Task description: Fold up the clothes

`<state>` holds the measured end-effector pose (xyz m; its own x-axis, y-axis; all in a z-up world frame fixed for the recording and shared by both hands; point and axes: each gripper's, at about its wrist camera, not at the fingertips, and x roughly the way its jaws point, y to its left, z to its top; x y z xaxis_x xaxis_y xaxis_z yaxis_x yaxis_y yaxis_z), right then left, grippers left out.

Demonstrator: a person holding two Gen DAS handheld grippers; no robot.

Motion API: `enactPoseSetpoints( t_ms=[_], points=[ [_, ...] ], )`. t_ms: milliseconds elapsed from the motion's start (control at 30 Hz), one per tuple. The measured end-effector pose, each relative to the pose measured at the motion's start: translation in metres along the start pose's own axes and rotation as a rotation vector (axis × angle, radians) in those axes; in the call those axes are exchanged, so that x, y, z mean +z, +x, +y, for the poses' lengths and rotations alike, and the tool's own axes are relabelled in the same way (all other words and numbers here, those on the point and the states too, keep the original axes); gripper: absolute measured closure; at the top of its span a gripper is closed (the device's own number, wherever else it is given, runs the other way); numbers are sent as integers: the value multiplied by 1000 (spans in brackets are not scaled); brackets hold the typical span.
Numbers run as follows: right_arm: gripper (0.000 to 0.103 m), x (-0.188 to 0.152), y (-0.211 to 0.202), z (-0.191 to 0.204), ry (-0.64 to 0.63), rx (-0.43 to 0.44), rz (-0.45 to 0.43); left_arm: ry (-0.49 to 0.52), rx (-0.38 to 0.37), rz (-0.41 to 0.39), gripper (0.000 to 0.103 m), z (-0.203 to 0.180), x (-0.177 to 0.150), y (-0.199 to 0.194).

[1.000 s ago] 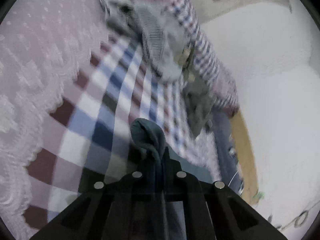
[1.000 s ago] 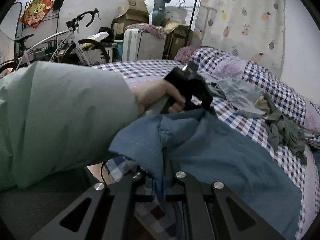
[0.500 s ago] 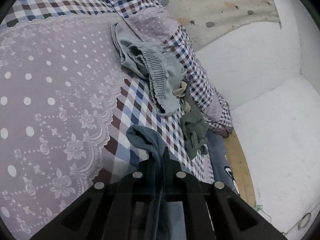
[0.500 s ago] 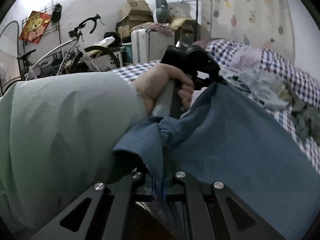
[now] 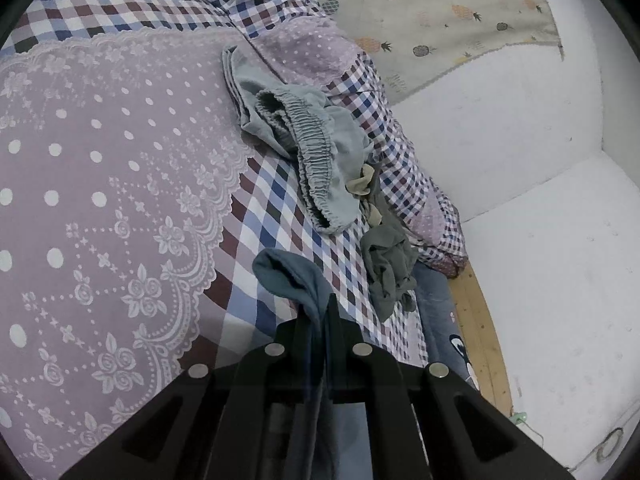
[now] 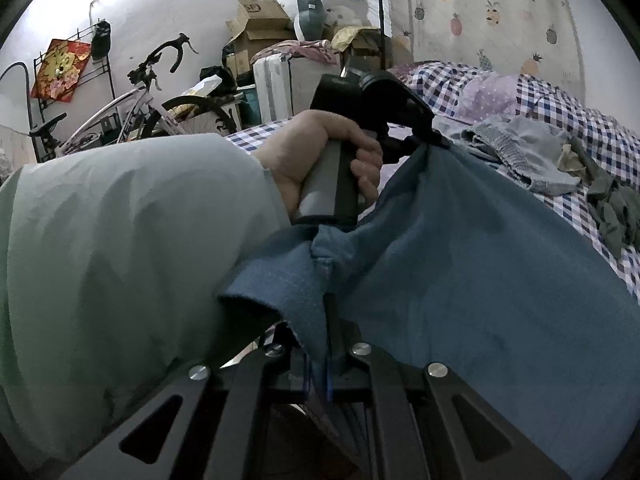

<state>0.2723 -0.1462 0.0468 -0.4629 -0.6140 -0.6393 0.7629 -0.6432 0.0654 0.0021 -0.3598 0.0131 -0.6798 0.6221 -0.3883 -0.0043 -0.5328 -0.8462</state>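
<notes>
Over the checked bedspread (image 5: 280, 216), a blue garment (image 6: 460, 280) is held stretched between both grippers. Left gripper (image 5: 320, 312) is seen clamped shut on one bunched corner of it, with a rounded loop of blue fabric poking out past the fingertips. Right gripper (image 6: 326, 320) is likewise closed on another edge, near a stitched seam, cloth pinched tight between the jaws. In the right wrist view the left gripper (image 6: 436, 142) is seen from the side, gripped at its handle by the left hand (image 6: 320, 160), a pale green sleeve (image 6: 120, 260) filling the left part of the frame. The garment is draped from that far pinch point down across the bed toward the right gripper, mostly lifted off the surface near the top; how much rests on the bed cannot be told. Further up the bed, a grey-blue pair of shorts (image 5: 316, 152) with an elastic waistband is left crumpled, with an olive-green garment (image 5: 388, 264) bunched just beside it. A lilac lace-trimmed polka-dot panel (image 5: 100, 200) is seen covering the left of the bed. A bicycle (image 6: 152, 100) and stacked cardboard boxes (image 6: 256, 28) are visible against the back wall
</notes>
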Motion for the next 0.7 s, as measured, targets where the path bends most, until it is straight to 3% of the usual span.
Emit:
enactPoseSetpoints(
  t_ms=[300, 400, 467, 500, 533, 567, 600, 700],
  points=[
    [99, 2, 17, 4, -21, -6, 36, 8, 62, 12, 97, 10, 5, -7],
    [96, 5, 40, 11, -52, -27, 99, -18, 93, -64, 78, 18, 10, -33],
    [90, 7, 59, 17, -78, -40, 173, -30, 69, -136, 45, 20, 13, -55],
    [87, 8, 65, 21, -91, -37, 197, -28, 52, -175, 39, 19, 13, -67],
    [77, 8, 66, 26, -105, -27, 205, -21, 38, -202, 32, 17, 12, -76],
    [64, 9, 67, 30, -119, -18, 211, 0, 27, -203, 31, 13, 11, -81],
    [57, 9, 65, 35, -134, -3, 208, 22, 19, -187, 31, 8, 10, -82],
    [55, 9, 51, 45, -201, 55, 188, 80, 16, -95, 31, -4, 4, -68]
  ],
)
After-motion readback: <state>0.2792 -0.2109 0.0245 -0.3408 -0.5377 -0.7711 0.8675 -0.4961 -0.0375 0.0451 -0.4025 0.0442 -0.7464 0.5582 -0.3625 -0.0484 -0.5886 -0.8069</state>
